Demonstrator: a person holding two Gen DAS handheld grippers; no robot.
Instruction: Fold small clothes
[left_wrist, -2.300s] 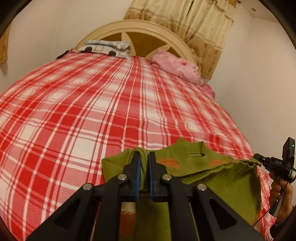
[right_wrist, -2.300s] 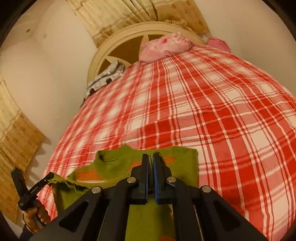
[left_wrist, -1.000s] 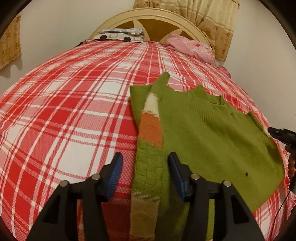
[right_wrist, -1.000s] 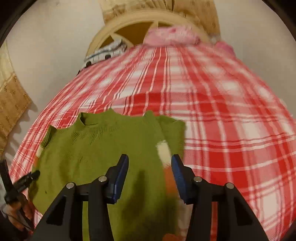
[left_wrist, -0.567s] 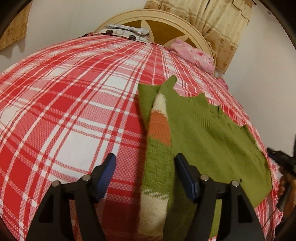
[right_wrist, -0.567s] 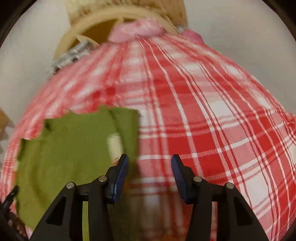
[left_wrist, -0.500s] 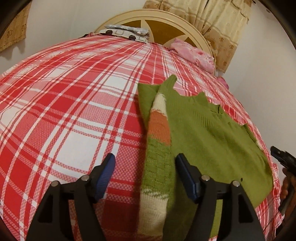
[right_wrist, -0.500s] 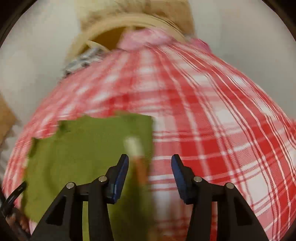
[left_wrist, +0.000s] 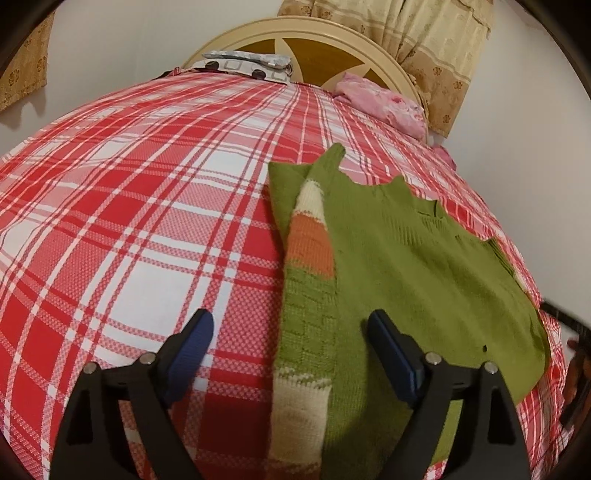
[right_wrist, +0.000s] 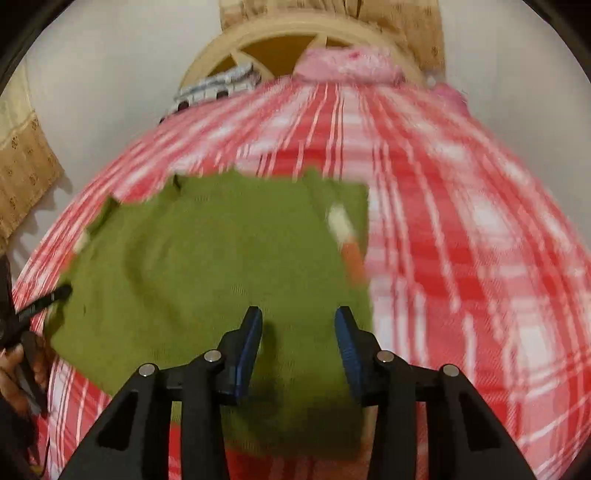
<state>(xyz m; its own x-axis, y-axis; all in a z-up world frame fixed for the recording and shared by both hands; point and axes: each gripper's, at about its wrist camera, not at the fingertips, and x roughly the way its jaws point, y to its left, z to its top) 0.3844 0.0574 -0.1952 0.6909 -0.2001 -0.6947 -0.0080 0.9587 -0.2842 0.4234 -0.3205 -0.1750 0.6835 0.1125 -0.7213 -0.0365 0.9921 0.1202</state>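
Observation:
A small green knitted sweater (left_wrist: 413, 266) lies flat on the red-and-white plaid bed. Its sleeve (left_wrist: 306, 280), banded cream, orange and green, is folded lengthwise along the sweater's left side. My left gripper (left_wrist: 291, 343) is open and empty, straddling the lower part of that sleeve. In the right wrist view the sweater (right_wrist: 207, 266) is blurred by motion; the sleeve (right_wrist: 347, 240) lies along its right edge. My right gripper (right_wrist: 298, 332) is open and empty above the sweater's lower part. The other gripper's tip shows at the left edge (right_wrist: 44, 299).
The plaid bedspread (left_wrist: 147, 206) covers the whole bed. A round cream headboard (left_wrist: 306, 44), a grey patterned pillow (left_wrist: 243, 62) and a pink pillow (left_wrist: 384, 103) are at the far end. A white wall and curtains (left_wrist: 436, 40) stand close on the right.
Both grippers let go of the sweater, which now lies flat with the sleeve folded in. The left gripper barely moved lately. The right gripper swung quickly sideways over the sweater.

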